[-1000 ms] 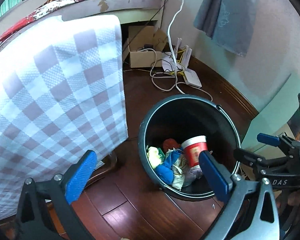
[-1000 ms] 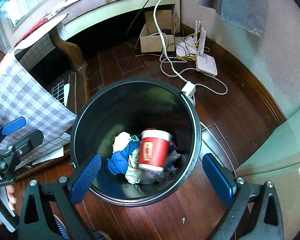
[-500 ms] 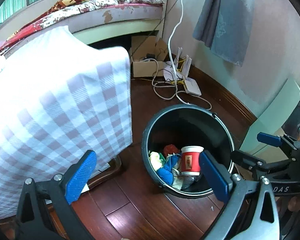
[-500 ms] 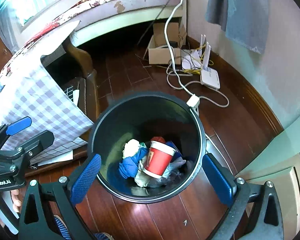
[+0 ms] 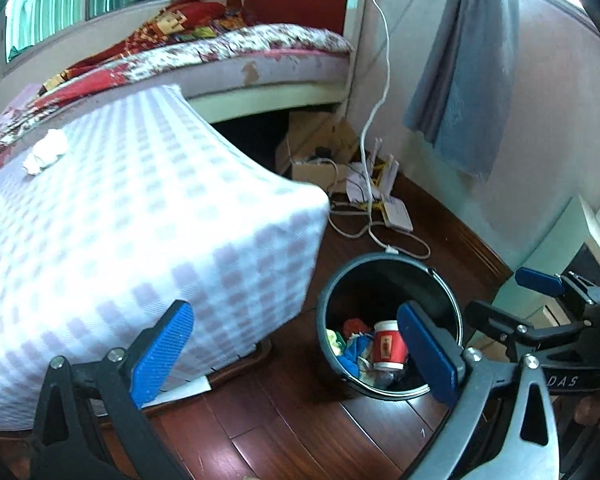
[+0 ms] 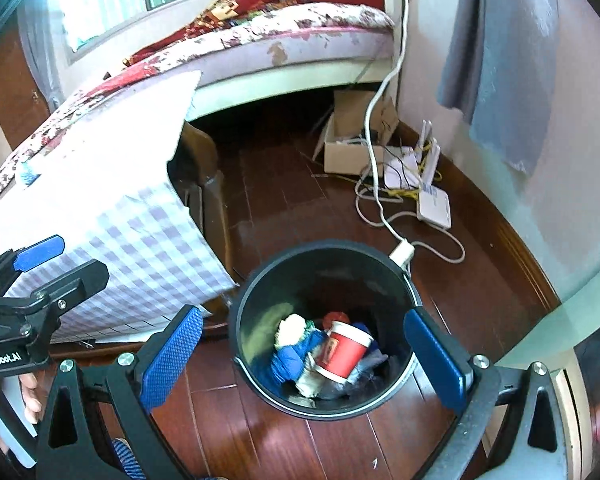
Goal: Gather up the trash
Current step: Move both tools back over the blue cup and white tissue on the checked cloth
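I hold both claws above the wooden floor point(image 6: 480, 280), each aimed down toward the black trash bin point(image 6: 260, 300); the left claw point(image 5: 296, 344) is spread wide with nothing between its blue pads; the right claw point(image 6: 304, 356) is likewise spread and empty. In the right wrist view the bin sits directly between the two pads; in the left wrist view the bin point(image 5: 444, 292) lies toward the right pad, which overlaps its rim.

Collected trash lies at the bottom of the bin: a red paper cup point(image 6: 342, 354) tilted on its side, a blue crumpled piece point(image 6: 288, 360) touching it, and a pale wad point(image 6: 290, 326) just beside that; the cup point(image 5: 386, 350) also shows in the left wrist view.

A tabletop under a checked cloth point(image 5: 140, 240) stands just beside the bin; near its far left edge lies a white crumpled tissue point(image 5: 46, 152), well apart from both claws; a second white scrap at the left edge is too cut off to identify.

Beyond the bin, a white cable point(image 6: 380, 128) runs down the wall to a white router point(image 6: 434, 206) on the floor; a cardboard box point(image 6: 352, 148) sits under the bed point(image 6: 300, 28).
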`<state>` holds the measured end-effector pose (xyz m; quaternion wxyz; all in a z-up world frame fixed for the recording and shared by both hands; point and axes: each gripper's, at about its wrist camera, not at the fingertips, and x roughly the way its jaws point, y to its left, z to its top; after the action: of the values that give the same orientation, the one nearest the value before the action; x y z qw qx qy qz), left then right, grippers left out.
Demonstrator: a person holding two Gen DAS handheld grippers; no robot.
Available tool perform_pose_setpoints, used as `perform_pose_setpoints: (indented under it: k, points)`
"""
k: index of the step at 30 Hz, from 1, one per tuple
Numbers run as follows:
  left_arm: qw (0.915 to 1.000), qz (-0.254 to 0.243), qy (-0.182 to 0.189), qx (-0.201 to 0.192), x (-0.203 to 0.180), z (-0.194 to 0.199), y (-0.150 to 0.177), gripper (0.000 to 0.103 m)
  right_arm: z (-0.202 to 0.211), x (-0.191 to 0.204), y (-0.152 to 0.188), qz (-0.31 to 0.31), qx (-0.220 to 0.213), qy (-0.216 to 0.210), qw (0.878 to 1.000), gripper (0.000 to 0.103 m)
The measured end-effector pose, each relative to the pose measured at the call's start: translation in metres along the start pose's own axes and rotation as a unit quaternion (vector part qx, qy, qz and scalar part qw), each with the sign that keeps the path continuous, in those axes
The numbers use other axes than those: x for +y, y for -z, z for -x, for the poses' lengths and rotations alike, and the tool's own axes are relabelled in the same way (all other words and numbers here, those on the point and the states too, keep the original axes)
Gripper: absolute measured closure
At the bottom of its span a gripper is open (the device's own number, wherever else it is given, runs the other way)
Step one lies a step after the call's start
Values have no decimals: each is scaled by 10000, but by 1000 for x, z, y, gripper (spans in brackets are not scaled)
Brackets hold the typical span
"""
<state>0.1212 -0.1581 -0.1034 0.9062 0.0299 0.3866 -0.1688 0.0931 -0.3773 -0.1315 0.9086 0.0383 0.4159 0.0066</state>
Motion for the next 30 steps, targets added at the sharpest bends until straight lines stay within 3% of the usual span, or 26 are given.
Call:
perform_pose_setpoints:
  k: [15,22,30]
  points:
    - [9961,517,-509,-506,64,54,-2,1,30,82,-37,608,-472,-386,9963,1]
    - [9896,857,-939,-668,107,71,-2,1,33,126,-52,922,-612,-686,9915,1]
    - [9767,1388,-1460,-741,175,89,16,1,24,186,-66,1321,-636,-1047,9836,1]
